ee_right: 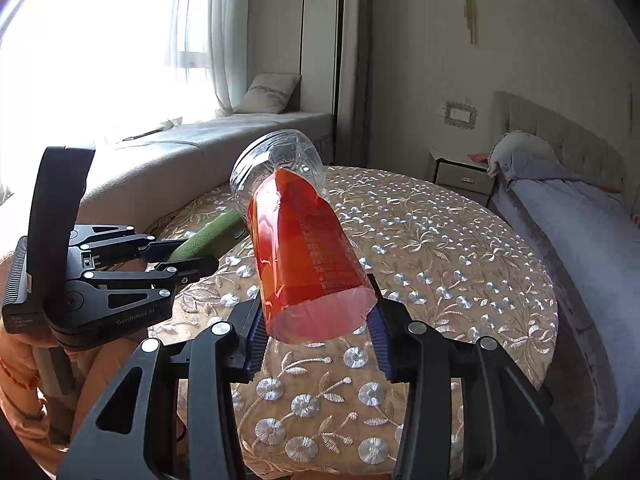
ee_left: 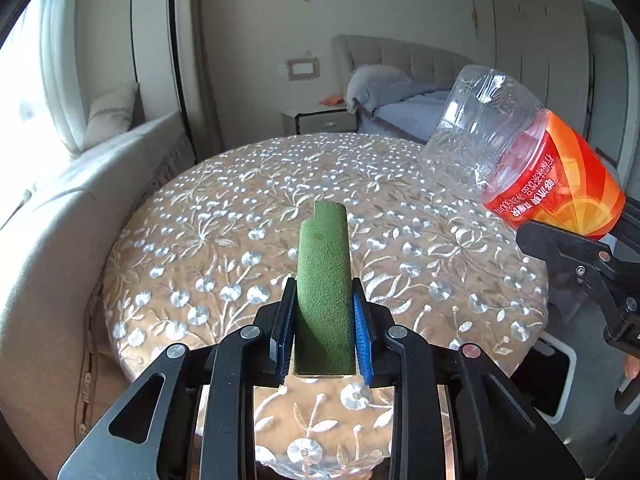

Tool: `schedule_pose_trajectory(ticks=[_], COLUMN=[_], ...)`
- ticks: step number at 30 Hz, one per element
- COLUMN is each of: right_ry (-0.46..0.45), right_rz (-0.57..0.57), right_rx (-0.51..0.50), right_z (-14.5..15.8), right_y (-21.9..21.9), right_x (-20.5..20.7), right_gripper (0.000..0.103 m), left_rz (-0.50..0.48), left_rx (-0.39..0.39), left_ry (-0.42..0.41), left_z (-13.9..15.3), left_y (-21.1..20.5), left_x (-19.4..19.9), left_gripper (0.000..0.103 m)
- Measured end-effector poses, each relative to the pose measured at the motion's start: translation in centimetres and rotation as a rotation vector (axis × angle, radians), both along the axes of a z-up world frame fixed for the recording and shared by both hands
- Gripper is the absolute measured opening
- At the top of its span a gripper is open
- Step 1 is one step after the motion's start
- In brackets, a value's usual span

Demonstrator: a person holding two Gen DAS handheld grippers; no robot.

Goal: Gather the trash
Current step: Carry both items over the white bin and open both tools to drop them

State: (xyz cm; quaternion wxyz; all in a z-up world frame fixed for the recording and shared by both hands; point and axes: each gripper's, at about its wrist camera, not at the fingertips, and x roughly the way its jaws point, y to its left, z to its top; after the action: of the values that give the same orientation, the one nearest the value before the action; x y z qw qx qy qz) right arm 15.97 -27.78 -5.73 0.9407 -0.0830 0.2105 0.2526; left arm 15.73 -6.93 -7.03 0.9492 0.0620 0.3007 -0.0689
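My left gripper (ee_left: 324, 328) is shut on a green sponge-like block (ee_left: 324, 280) and holds it above the round table (ee_left: 248, 184). It also shows in the right wrist view (ee_right: 188, 254), at the left, with the green block (ee_right: 208, 236) in its jaws. My right gripper (ee_right: 316, 332) is shut on an empty clear plastic bottle with a red-orange label (ee_right: 304, 256), its base pointing away. In the left wrist view the bottle (ee_left: 520, 152) hangs at the right, over the table's edge, held by the right gripper (ee_left: 576, 248).
The round table has a beige embroidered cloth (ee_right: 440, 248). A window bench with a cushion (ee_right: 272, 94) runs along the left. A bed with grey bedding (ee_right: 560, 208) and a nightstand (ee_right: 460, 176) stand at the right and back.
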Motion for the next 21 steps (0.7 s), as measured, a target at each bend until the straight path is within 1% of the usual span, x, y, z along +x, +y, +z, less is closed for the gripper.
schedule_pose_trajectory(ticks=[8, 10, 15, 21], right_ry=[-0.016, -0.011, 0.008, 0.045], right_rz=[-0.147, -0.188, -0.308, -0.466], right_rx=[0.057, 0.052, 0.056, 0.068], right_z=[0.0, -0.2, -1.3, -3.1], right_y=[-6.1, -7.4, -11.5, -16.3], right_x=[-5.7, -6.9, -9.6, -12.2], right_gripper=[0.045, 0.045, 0.045, 0.045], left_rz=[-0.163, -0.198, -0.311, -0.455], left_rx=[0.036, 0.059, 0.088, 0.133], left_ry=[-0.022, -0.028, -0.030, 0.000], left_z=[0.0, -0.2, -0.9, -2.6], left_y=[-7.1, -8.9, -13.7, -19.8], left_x=[-3.3, -3.8, -5.2, -5.7], left_gripper=[0.025, 0.025, 0.025, 0.025])
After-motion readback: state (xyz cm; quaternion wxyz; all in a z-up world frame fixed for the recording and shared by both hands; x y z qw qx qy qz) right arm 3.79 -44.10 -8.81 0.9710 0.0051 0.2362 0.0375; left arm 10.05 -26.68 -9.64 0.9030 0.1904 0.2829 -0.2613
